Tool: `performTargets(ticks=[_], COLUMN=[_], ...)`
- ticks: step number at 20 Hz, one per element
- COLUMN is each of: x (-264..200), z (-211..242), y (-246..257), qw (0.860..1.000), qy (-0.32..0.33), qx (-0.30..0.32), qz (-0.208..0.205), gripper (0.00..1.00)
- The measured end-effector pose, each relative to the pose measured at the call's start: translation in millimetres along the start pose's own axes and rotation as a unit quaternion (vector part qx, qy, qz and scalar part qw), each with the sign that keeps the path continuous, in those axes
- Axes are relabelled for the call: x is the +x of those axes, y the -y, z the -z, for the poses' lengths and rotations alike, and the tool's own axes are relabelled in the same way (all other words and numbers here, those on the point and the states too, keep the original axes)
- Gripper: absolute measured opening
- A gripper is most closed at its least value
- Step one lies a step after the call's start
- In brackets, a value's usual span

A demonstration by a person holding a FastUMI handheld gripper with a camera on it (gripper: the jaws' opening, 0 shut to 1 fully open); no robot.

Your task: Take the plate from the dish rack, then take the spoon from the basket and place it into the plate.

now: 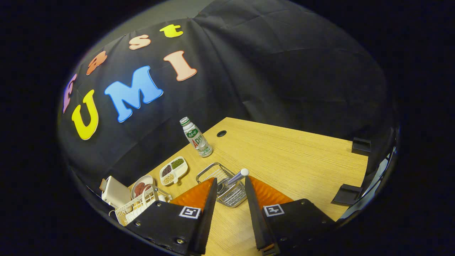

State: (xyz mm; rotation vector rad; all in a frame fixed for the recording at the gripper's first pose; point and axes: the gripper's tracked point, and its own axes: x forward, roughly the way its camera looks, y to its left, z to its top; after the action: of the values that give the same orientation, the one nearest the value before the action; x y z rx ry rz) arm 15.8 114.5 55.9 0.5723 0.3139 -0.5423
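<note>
Gripper [230, 190] is hovering with fingers spread apart, holding nothing. Wire basket [217, 175] is sitting on the table [291, 160] between and just ahead of the fingertips, spoon [237, 176] leaning in it, handle end up. Dish rack [137, 208] is sitting beside the left finger, plate [141, 186] just behind it; bottle [196, 138] and sectioned dish [173, 170] are standing beyond.

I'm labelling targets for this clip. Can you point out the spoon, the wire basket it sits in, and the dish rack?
spoon [239, 175]: gripper view, on its handle, just ahead of the open fingers.
wire basket [209, 170]: gripper view, on its far rim.
dish rack [132, 210]: gripper view, on its white wire side.
</note>
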Motion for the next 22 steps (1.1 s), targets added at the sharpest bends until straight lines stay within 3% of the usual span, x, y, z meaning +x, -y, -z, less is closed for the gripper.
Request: performTargets(ticks=[7,13,15,18,19,22], x=[38,54,58,61,65,63], z=[-3,-5,-7,-14,-16,-22], y=[8,2,9,0,3,-8], qw=[1.0,1.0,1.0,1.0,1.0,1.0], qy=[-0.004,0.003,0.004,0.018,0.018,0.02], qx=[0.013,0.001,-0.005,0.006,0.001,-0.016], qz=[0.02,0.009,0.021,0.005,0.011,0.005], gripper=[0.5,0.5,0.28,0.28,0.2,0.2])
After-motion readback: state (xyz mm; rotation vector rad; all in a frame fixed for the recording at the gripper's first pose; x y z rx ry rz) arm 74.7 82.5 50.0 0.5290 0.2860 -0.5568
